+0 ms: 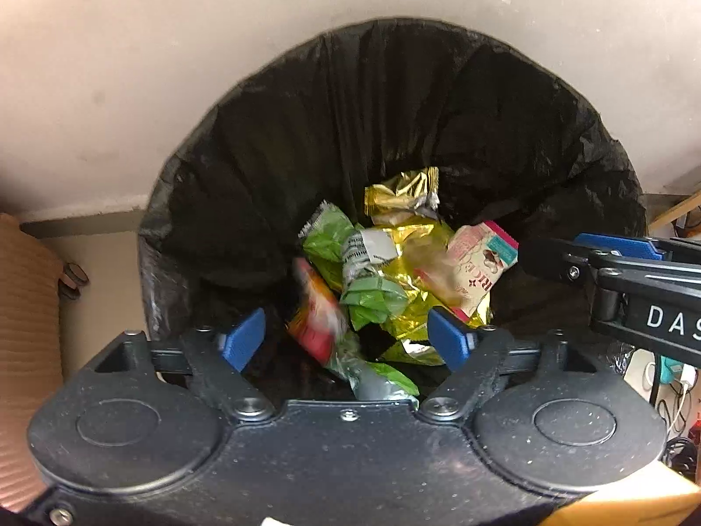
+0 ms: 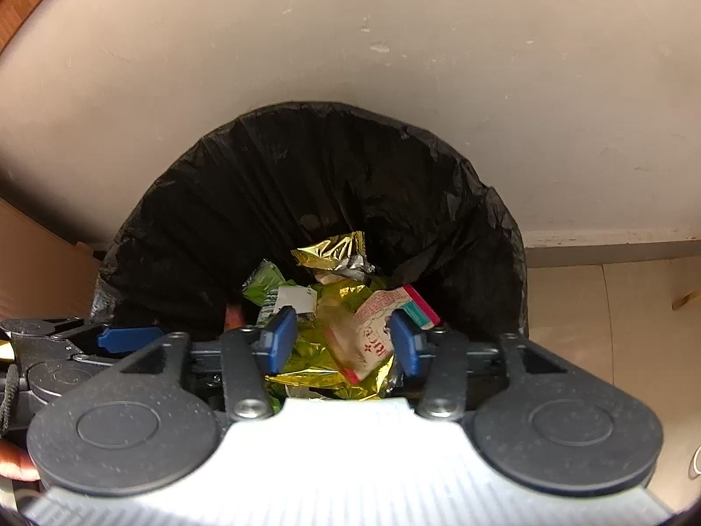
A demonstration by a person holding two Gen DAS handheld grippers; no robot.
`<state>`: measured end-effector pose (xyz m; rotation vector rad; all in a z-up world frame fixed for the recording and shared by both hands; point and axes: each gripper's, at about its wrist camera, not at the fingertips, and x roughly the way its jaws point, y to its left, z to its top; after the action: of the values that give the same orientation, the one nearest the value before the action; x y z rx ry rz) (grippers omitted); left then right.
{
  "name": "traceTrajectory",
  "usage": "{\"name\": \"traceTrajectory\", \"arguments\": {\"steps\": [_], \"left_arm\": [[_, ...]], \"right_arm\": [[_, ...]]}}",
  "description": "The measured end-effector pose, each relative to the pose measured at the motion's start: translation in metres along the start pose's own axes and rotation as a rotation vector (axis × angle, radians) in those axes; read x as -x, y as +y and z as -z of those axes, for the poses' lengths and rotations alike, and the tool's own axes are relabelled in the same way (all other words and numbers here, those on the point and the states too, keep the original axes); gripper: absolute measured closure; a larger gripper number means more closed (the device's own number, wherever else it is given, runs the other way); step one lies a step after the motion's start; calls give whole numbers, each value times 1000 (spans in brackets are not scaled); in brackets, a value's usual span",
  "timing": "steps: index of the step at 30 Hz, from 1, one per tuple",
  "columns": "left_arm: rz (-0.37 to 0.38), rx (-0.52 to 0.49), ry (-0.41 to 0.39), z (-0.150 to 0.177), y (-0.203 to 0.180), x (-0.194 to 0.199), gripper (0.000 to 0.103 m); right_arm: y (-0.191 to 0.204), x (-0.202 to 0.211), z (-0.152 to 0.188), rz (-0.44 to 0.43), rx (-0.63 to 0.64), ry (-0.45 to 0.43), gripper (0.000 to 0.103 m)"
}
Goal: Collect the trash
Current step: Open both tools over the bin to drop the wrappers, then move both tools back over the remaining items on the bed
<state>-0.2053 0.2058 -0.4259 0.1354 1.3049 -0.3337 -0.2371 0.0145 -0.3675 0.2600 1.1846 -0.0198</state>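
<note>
The left gripper [image 1: 346,337] stands open over the bin [image 1: 245,166], a blurred red wrapper [image 1: 315,315] loose between its pads. The right gripper [image 2: 344,342] is open too, holding nothing; the pink packet [image 2: 385,324] lies at its 1 o'clock. Keep both jaws wide and lift straight up, clear of the liner.

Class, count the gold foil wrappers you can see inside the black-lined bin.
2. A small gold wrapper lies at the far side of the pile; a large crumpled gold wrapper lies in the middle, under the green wrappers and pink rice packet. Others may be buried.
</note>
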Motion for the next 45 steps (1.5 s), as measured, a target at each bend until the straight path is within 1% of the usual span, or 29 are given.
{"name": "traceTrajectory", "arguments": {"steps": [4,8,11,15,18,20,22,24,26,28,32,34,37,39,40,42,45], "left_arm": [[-21,2,-17,-2,3,13,22],[-14,15,-13,-8,7,30,22],[-16,14,-15,-14,7,50,22],[-19,4,-25,-29,4,100,22],[-24,12,-42,-47,0,150,21],[-17,19,-63,-59,-2,183,20],[-12,22,-96,-71,-6,219,19],[-34,29,-156,-80,-10,251,19],[-65,48,-235,-90,-16,283,18],[-77,66,-279,-103,-20,304,18],[-45,60,-341,-138,-30,329,17],[-52,69,-363,-158,-38,335,17],[-39,88,-397,-187,-46,343,17],[-52,108,-400,-209,-54,343,17],[-46,115,-403,-217,-56,342,17],[-12,101,-424,-236,-60,339,17],[-44,82,-439,-267,-71,327,17]], "right_arm": [[4,8,-6,6,6,-3,37],[8,20,-13,14,-6,-7,36],[14,37,-21,20,-19,-8,36],[23,74,-37,28,-32,-8,36],[31,115,-53,28,-50,-11,36],[38,147,-66,28,-55,-23,34],[44,178,-80,26,-53,-48,31],[48,205,-94,32,-45,-83,31],[52,230,-108,44,-31,-129,31],[53,253,-124,49,-24,-184,30],[46,283,-161,60,-32,-274,29],[40,289,-178,61,-42,-295,29],[28,298,-204,54,-31,-333,29],[19,299,-224,67,-10,-351,29],[16,300,-233,71,-8,-354,29],[9,302,-248,76,-10,-385,29],[-5,295,-274,60,-28,-402,28]]}}
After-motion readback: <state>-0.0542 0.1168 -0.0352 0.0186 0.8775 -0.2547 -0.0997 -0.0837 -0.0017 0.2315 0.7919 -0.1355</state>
